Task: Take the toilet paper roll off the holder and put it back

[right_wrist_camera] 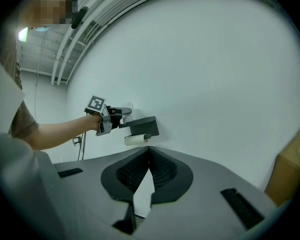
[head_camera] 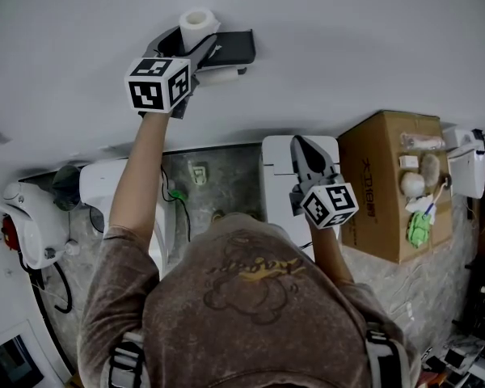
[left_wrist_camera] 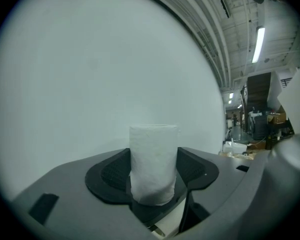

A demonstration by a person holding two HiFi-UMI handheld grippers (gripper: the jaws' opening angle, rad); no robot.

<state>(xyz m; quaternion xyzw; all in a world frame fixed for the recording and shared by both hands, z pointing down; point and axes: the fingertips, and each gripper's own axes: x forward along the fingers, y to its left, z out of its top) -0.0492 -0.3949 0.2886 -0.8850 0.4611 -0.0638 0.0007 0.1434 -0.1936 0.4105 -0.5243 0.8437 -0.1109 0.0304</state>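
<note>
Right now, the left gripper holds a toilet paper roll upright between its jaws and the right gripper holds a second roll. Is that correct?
Not quite. The right gripper holds nothing: the right gripper view shows its jaws closed together with nothing between them. The left gripper does hold the toilet paper roll upright between its jaws.

Wall (head_camera: 347, 39) behind holder (head_camera: 233, 47); R side free.

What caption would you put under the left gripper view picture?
Left claw closed on an upright toilet paper roll before a white wall.
</note>
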